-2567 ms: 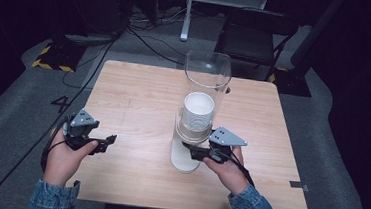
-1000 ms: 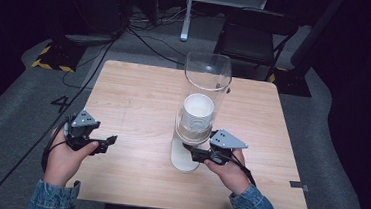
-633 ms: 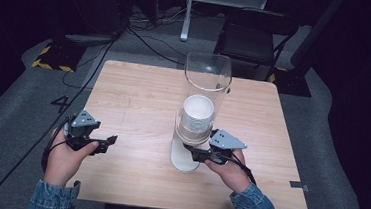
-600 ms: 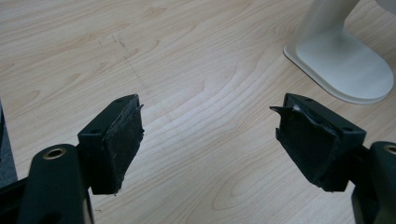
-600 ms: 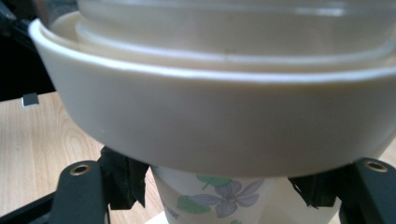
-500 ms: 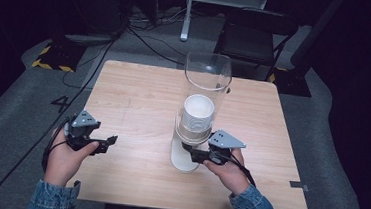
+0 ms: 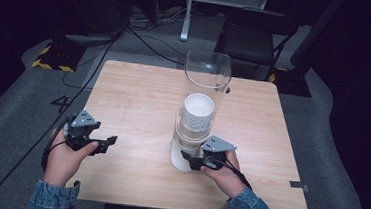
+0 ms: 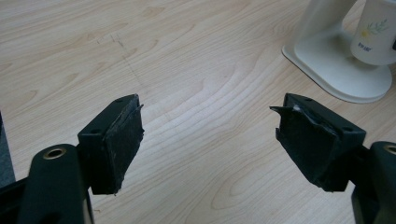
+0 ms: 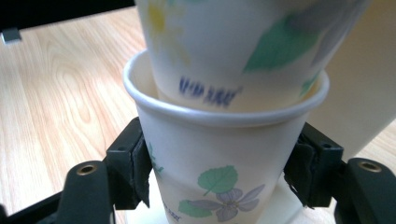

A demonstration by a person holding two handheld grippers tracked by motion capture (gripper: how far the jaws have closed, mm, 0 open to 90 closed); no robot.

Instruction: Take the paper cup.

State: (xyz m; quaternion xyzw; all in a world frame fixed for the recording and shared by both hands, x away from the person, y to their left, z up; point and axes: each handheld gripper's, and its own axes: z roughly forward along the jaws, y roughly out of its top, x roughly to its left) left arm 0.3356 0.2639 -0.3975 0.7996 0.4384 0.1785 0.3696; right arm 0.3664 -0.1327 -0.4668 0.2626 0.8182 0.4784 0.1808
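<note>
The right gripper (image 9: 219, 182) pinches the lowest paper cup (image 9: 224, 154) under the dispenser (image 7: 200, 110), ready to pull it down, while the left gripper (image 8: 210, 140) waits spread.

White paper cup (image 9: 224, 182) printed with green leaves and lilac flowers, cup above it (image 9: 233, 42) with yellow bloom, green leaf, blue lettering, cream dispenser base (image 8: 336, 65), clear tube (image 7: 207, 76), pale woodgrain table (image 7: 139, 96), black pads (image 8: 119, 142), blue denim sleeves (image 7: 53, 202).

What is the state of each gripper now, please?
Left gripper: open, holding nothing, over the table.
Right gripper: just closed on the bottom paper cup under the dispenser.
</note>
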